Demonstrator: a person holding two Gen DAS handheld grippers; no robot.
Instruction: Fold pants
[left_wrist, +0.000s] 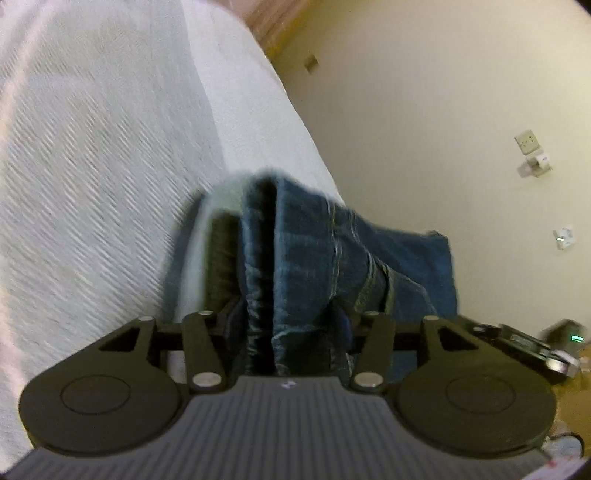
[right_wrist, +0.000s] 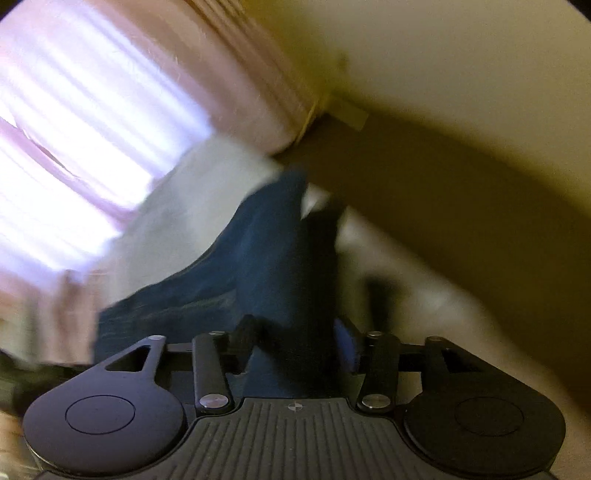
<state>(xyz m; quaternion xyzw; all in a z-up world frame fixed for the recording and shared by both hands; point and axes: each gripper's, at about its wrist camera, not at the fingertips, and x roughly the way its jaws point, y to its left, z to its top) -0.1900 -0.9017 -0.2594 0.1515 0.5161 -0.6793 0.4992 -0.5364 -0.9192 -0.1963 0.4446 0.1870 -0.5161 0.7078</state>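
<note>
Left gripper (left_wrist: 284, 266) with bunched blue jeans (left_wrist: 306, 254) between half-parted jaws, grip unclear, denim draped over white bed's edge (left_wrist: 258, 110), wall sockets (left_wrist: 526, 142) visible only here, right gripper (right_wrist: 295, 258) likewise around denim, blurred, pink curtain (right_wrist: 92, 129) beyond.

bedroom | white bedspread (left_wrist: 92, 166), pink curtains (right_wrist: 240, 74), wall sockets (left_wrist: 526, 140)

Counts: 1 pr of blue denim pants (left_wrist: 295, 258), bunched in folds. 2 grippers, 1 per view: left gripper (left_wrist: 284, 236), right gripper (right_wrist: 325, 266). 1 bed (left_wrist: 110, 147) w/ white textured cover. 1 pink curtain (right_wrist: 110, 92) at a bright window. On the cream wall: 3 small plates/sockets, e.g. socket (left_wrist: 526, 142). Right wrist view too blurred to count more.
</note>
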